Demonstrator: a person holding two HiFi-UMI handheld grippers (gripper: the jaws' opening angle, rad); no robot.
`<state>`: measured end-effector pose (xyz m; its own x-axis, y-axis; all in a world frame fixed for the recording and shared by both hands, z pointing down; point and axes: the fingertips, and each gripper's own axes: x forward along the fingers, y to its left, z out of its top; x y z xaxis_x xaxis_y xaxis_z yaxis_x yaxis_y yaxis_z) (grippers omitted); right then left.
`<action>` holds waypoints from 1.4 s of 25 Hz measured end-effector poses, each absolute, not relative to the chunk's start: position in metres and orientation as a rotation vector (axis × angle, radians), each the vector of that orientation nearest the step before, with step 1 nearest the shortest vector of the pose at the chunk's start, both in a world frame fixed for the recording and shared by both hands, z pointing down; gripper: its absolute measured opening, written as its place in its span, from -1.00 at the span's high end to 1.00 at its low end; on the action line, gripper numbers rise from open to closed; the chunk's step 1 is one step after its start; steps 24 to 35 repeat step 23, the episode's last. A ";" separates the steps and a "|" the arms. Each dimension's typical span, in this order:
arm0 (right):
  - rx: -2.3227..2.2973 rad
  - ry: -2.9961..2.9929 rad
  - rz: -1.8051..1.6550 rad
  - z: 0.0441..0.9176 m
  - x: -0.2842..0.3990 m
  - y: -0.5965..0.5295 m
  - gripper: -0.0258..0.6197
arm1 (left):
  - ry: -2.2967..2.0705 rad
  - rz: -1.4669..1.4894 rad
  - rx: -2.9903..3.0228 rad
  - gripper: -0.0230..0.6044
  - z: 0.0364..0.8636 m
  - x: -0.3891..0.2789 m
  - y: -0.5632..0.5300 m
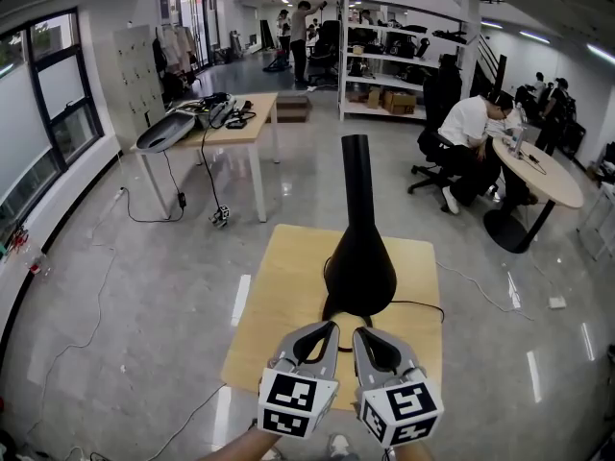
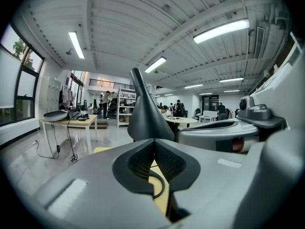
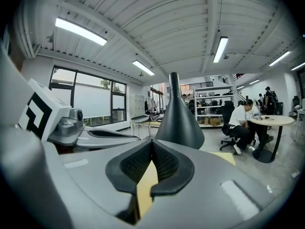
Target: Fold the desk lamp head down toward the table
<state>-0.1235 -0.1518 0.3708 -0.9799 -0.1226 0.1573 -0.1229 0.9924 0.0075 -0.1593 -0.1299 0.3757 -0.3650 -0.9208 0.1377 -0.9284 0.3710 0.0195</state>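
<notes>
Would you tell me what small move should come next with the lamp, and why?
Probably open the right hand-held gripper and ease it forward toward the black cone-shaped desk lamp: it and the left hand-held gripper are shut on nothing, short of the upright lamp.

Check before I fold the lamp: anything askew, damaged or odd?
Nothing stands out: the black desk lamp stands upright and intact on the wooden table; left gripper and right gripper are shut, empty.

1. I've got the desk lamp (image 1: 358, 257) standing mid tabletop (image 1: 274, 301).
2. My left gripper (image 1: 331, 327) and right gripper (image 1: 362, 333) sit side by side at the near edge, just before the lamp.
3. The cable (image 1: 423, 304) runs toward the right edge.
</notes>
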 end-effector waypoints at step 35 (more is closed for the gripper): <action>0.182 -2.976 0.012 0.377 -0.124 -0.151 0.91 | -2.479 0.118 1.692 0.88 0.387 -0.156 -0.130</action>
